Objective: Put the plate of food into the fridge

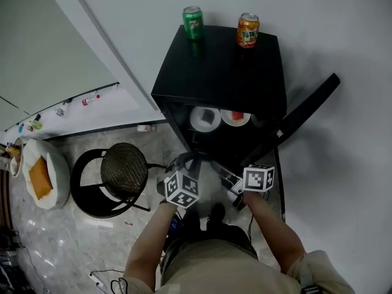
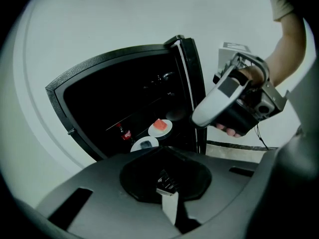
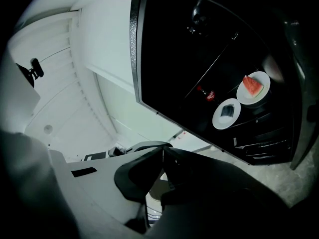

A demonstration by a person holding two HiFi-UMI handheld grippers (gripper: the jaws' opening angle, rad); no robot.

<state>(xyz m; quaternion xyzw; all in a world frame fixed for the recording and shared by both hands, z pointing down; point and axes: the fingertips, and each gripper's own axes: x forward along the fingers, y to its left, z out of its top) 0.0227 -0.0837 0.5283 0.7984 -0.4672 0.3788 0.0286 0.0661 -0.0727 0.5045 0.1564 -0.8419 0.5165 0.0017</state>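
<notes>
A person faces a black mini fridge (image 1: 220, 66), its door (image 1: 306, 112) swung wide to the right. The plate of watermelon (image 1: 236, 117) sits on a shelf inside, just beside a second plate (image 1: 205, 119) bearing something dark. The left gripper (image 2: 168, 185) and right gripper (image 3: 162, 158) hover near each other before the opening, both with jaws closed on nothing. A green can (image 1: 193, 22) and an orange can (image 1: 248, 30) stand on top.

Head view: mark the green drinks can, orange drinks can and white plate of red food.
green drinks can (image 1: 193, 23), head view, side.
orange drinks can (image 1: 248, 32), head view, side.
white plate of red food (image 1: 228, 121), head view, rim.
</notes>
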